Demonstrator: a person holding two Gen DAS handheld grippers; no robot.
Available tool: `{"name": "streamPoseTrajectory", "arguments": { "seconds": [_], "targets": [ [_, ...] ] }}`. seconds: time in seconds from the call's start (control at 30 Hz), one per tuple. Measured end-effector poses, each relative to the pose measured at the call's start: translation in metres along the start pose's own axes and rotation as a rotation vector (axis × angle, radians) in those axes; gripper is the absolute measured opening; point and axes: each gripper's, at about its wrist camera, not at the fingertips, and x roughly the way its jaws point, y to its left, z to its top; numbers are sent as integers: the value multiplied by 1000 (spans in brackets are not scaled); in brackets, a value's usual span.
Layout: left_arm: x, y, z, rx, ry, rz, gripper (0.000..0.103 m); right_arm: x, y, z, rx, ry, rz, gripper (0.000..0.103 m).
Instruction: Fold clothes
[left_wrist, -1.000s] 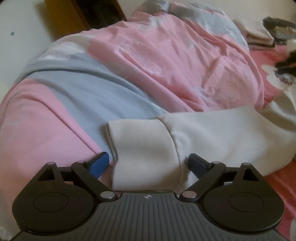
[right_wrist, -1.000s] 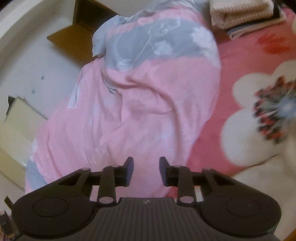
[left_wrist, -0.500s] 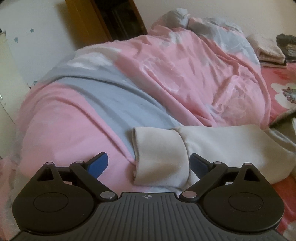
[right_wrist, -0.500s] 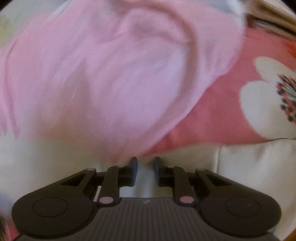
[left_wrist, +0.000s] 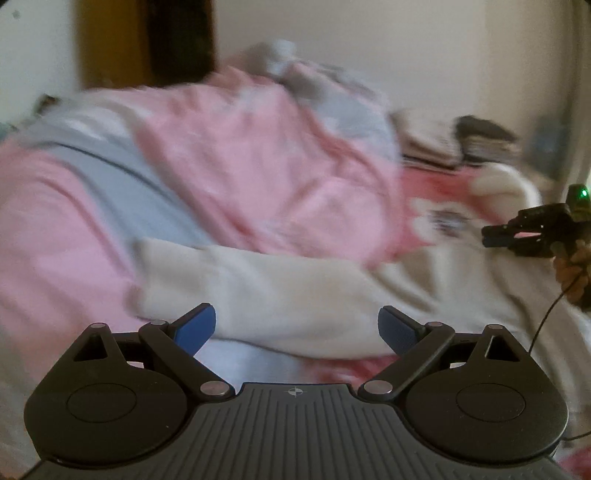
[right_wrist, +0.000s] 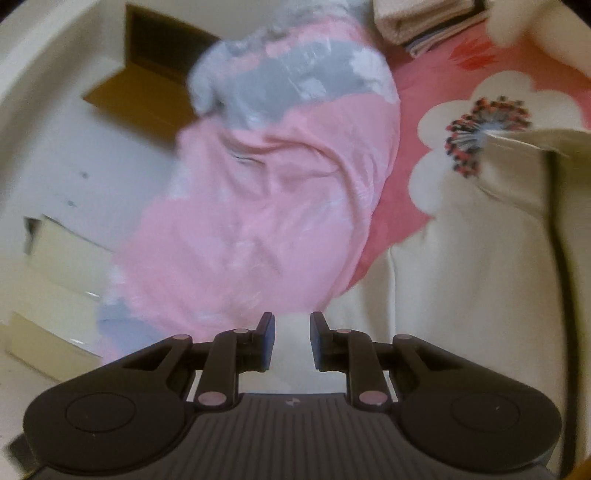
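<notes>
A cream sweatshirt lies on the bed. In the left wrist view its sleeve (left_wrist: 280, 295) runs across just beyond my left gripper (left_wrist: 297, 328), with the cuff (left_wrist: 166, 273) off to the left. The left gripper's blue pads (left_wrist: 195, 328) are spread wide and hold nothing. In the right wrist view the sweatshirt body (right_wrist: 461, 280) fills the right side. My right gripper (right_wrist: 292, 339) hovers at its left edge, fingers a narrow gap apart with nothing between them. A hand (left_wrist: 572, 269) holds the right gripper (left_wrist: 491, 236) at the far right of the left wrist view.
A bunched pink and grey duvet (left_wrist: 258, 166) (right_wrist: 258, 203) lies just behind the sweatshirt. The pink sheet has a white flower print (right_wrist: 480, 122). Folded clothes (left_wrist: 432, 144) (right_wrist: 417, 18) are stacked at the far end. A thin cable (left_wrist: 546, 317) hangs from the hand.
The left gripper has drawn back and tilted up, so the cuff now sits left of its fingers. The right gripper swung over the duvet to the sweatshirt's edge, and its fingers narrowed.
</notes>
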Motion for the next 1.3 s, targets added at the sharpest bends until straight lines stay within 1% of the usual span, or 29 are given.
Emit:
{"name": "streamPoseTrajectory", "arguments": {
  "seconds": [0.07,0.1,0.13,0.17,0.23,0.27,0.33,0.37,0.4,0.43,0.47,0.53,0.57,0.63,0.73,0.77,0.83,0.9,0.93,1.0,1.07,1.17,1.23,1.3],
  "targets": [
    [11,-18,-10,-22,27,-95,96,-38,0,-23,33,-9,37,22],
    [20,-27,-17,-29,46,-142,96,-55,-1,-41,43,-12,43,22],
    [31,-38,-25,-37,69,-190,96,-62,-3,-54,38,-11,24,22],
    [42,-51,-34,-49,96,-230,96,-68,-5,-68,21,-8,-21,22],
    [68,-77,-52,-48,155,-317,95,-76,-5,-98,-63,16,-169,22],
    [80,-91,-62,-42,178,-348,95,-78,-3,-111,-119,20,-245,22],
    [103,-117,-80,0,228,-392,93,-75,3,-139,-287,32,-424,22],
    [113,-130,-89,29,248,-400,91,-72,5,-150,-360,39,-488,22],
    [122,-142,-97,66,267,-402,89,-68,4,-161,-424,50,-537,22],
    [129,-155,-104,108,274,-404,88,-62,-1,-168,-447,69,-567,22],
    [134,-163,-110,140,264,-406,88,-57,-8,-175,-464,91,-596,22],
    [141,-176,-117,183,251,-400,88,-44,-33,-183,-434,154,-646,20],
    [145,-180,-119,194,255,-390,85,-47,-39,-185,-420,137,-629,20],
    [144,-180,-117,187,243,-399,86,-54,-38,-179,-384,123,-602,20],
    [143,-179,-115,179,228,-413,89,-65,-27,-173,-414,79,-569,21],
    [147,-181,-116,180,237,-414,91,-65,-26,-175,-431,83,-574,21],
    [161,-185,-124,169,299,-415,91,-55,-38,-181,-454,134,-614,20],
    [176,-188,-135,150,375,-415,91,-54,-45,-185,-455,117,-600,20],
    [182,-188,-142,136,394,-413,92,-55,-46,-186,-453,109,-590,20],
    [180,-191,-150,161,365,-432,103,-58,-50,-185,-448,109,-564,20],
    [177,-197,-154,217,349,-426,103,-64,-50,-182,-438,108,-535,20],
    [178,-195,-155,227,347,-429,103,-83,-37,-179,-448,82,-525,21],
    [180,-193,-153,216,356,-438,103,-99,-27,-181,-450,62,-489,21],
    [179,-191,-154,230,353,-445,103,-109,-22,-186,-444,63,-461,21]
  ]
}}
